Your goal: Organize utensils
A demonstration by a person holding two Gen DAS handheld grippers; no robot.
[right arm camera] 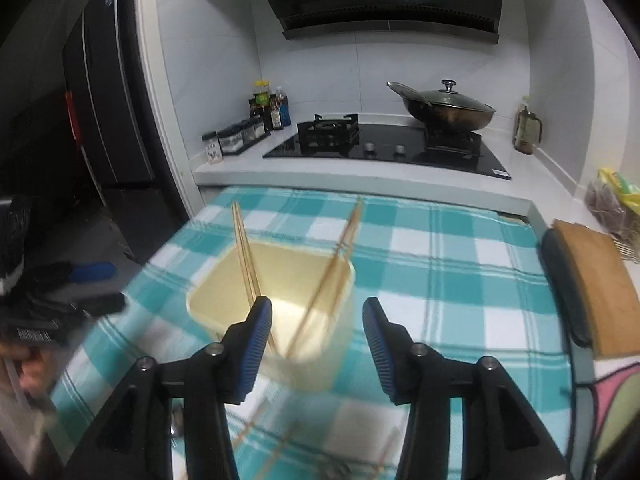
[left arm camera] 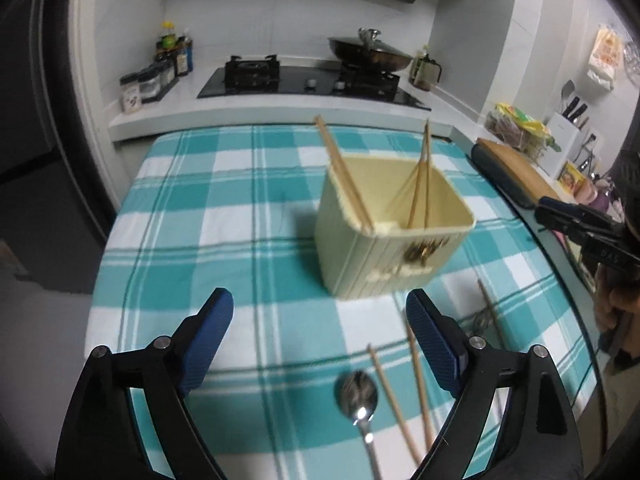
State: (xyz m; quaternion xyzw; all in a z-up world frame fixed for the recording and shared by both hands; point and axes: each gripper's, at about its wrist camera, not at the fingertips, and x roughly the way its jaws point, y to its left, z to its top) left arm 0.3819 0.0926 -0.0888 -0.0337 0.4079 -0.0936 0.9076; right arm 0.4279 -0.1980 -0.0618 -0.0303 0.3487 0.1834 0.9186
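Note:
A cream plastic utensil holder (left arm camera: 384, 240) stands on the teal checked tablecloth (left arm camera: 200, 208), with chopsticks (left arm camera: 342, 168) leaning inside it. In front of it lie a metal spoon (left arm camera: 358, 396) and loose chopsticks (left arm camera: 394, 392). My left gripper (left arm camera: 320, 316) hangs above the cloth, wide open, nothing between its blue pads. In the right wrist view the same holder (right arm camera: 280, 308) sits just beyond my right gripper (right arm camera: 318, 324), which is partly open and empty. More chopsticks (right arm camera: 256, 432) lie blurred on the cloth beneath it. The other gripper (left arm camera: 588, 228) shows at the right edge.
A white counter behind the table carries a black gas hob (right arm camera: 384, 148), a lidded wok (right arm camera: 444, 108), condiment bottles (right arm camera: 268, 108) and a jar (right arm camera: 528, 128). A wooden cutting board (right arm camera: 596, 284) lies along the right table edge. A hand (left arm camera: 616, 312) holds the right gripper.

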